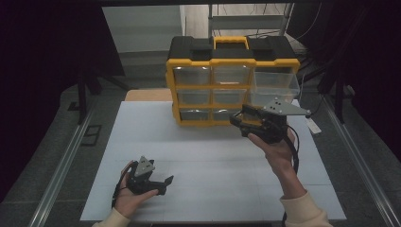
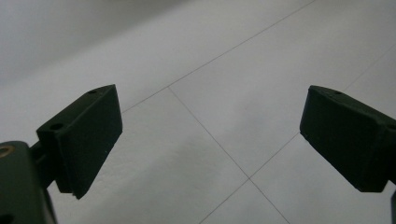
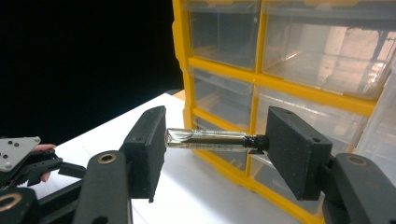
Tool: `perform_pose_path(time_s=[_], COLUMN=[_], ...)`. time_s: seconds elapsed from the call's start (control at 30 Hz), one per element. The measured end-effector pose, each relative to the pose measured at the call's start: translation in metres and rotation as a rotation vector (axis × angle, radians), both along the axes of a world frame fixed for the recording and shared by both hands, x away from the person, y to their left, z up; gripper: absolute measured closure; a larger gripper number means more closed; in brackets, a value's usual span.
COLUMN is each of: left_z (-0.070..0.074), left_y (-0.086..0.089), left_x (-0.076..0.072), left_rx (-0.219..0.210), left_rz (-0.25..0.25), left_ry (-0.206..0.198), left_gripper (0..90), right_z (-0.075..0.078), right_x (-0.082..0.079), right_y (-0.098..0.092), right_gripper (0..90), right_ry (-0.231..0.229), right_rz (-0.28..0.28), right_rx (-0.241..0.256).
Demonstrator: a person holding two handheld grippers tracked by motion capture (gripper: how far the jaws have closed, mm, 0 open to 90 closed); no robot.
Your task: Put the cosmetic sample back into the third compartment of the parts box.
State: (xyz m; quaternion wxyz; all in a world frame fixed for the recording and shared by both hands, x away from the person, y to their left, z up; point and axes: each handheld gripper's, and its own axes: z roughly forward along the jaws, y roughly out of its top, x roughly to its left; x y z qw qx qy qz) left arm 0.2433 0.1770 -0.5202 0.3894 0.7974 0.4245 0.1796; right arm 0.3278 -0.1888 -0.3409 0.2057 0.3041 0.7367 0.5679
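A small glass vial (image 3: 208, 139) with a black cap is clamped end to end between the jaws of the right hand-held gripper (image 3: 212, 140), held before the yellow drawer organizer (image 1: 231, 78) near the bench's (image 1: 213, 161) far edge. The left hand-held gripper (image 2: 210, 135) is held wide open and empty near the bench's near-left corner.

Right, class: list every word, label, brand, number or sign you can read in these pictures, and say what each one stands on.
None can be read.
The yellow and black drawer cabinet shows no legible brand or label.
The small glass vial held end to end in the right tool bears faint marks, too small to read.
The left tool is plain.
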Motion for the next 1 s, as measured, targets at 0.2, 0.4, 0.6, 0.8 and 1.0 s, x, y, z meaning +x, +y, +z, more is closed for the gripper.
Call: perform_pose_path(time_s=[0.2,0.4,0.6,0.8,1.0], left_z=[0.001,0.001,0.001,0.001,0.002], left_y=[0.002,0.002,0.001,0.003,0.004], left_x=[0.000,0.000,0.000,0.000,0.000], left_rx=[-0.006,-0.006,-0.006,-0.011,-0.017], left_rz=[0.005,0.007,0.008,0.013,0.023], left_ry=[-0.004,-0.004,-0.004,-0.008,-0.015], left_gripper=[6.3,6.3,6.3,6.3,6.5], right_z=[0.008,0.014,0.022,0.030,0.033], right_x=[0.002,0.004,0.006,0.007,0.011], right_y=[0.001,0.000,0.002,0.002,-0.001], right_gripper=[40.0,40.0,40.0,40.0,40.0], right_ry=[-0.018,-0.027,-0.044,-0.052,-0.057], right_rz=[-0.006,-0.009,-0.009,-0.011,-0.017], right_rx=[0.005,0.013,0.012,0.013,0.024])
